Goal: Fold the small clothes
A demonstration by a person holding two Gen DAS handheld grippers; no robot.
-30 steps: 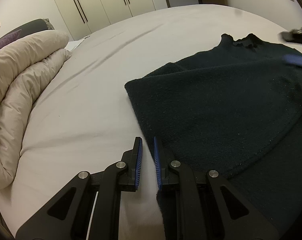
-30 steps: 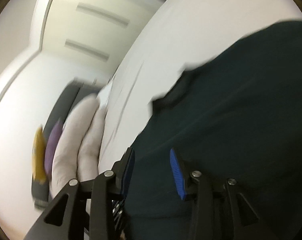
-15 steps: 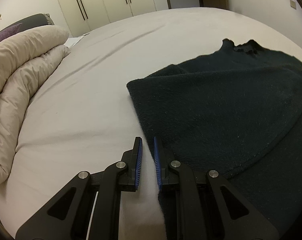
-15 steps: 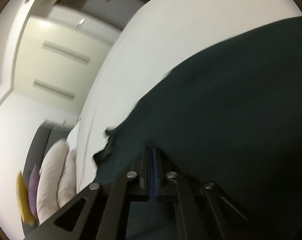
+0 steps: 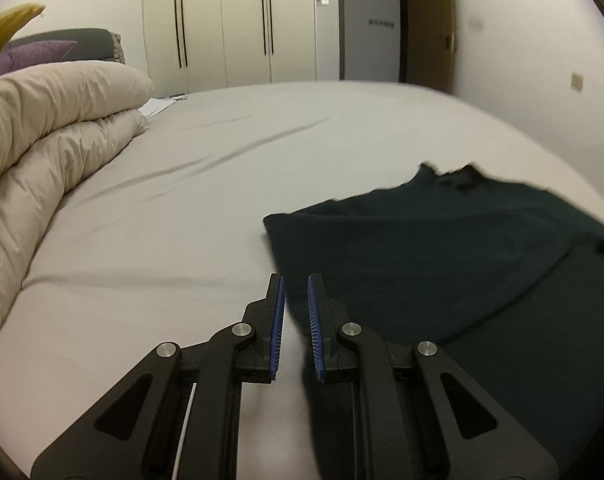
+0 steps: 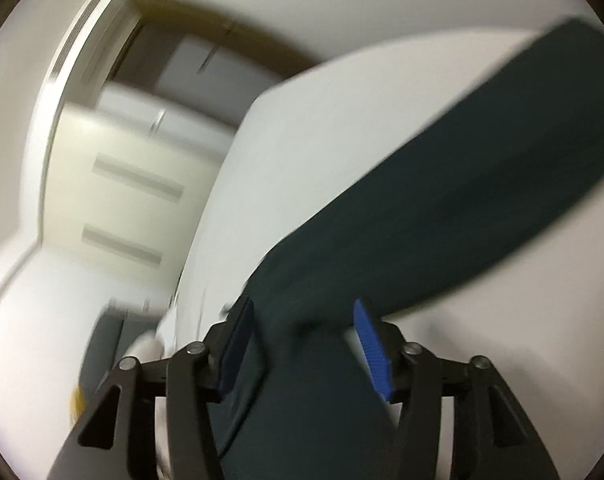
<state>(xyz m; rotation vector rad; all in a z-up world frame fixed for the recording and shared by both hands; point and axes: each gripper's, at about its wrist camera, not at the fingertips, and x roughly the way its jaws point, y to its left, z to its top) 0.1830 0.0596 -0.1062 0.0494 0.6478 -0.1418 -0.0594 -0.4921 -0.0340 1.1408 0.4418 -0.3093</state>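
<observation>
A dark green knitted sweater [image 5: 462, 264] lies partly folded on the pale bed sheet [image 5: 182, 220], right of centre in the left wrist view. My left gripper [image 5: 295, 280] hovers at the sweater's near left edge; its blue pads stand almost together with nothing between them. In the blurred right wrist view a long band of the same sweater [image 6: 462, 200] stretches from upper right down to the jaws. My right gripper [image 6: 302, 306] is opening. The dark fabric lies between its fingers and the pads do not press on it.
A folded beige duvet [image 5: 42, 128] is piled at the left side of the bed, with purple and yellow pillows [image 5: 26, 56] behind it. Cream wardrobe doors [image 5: 230, 20] and a doorway stand beyond the bed. Bare sheet stretches left of and beyond the sweater.
The left gripper lifted and tilted up, so more of the room shows. The right gripper shut, then opened, while sweeping fast across the sweater.
</observation>
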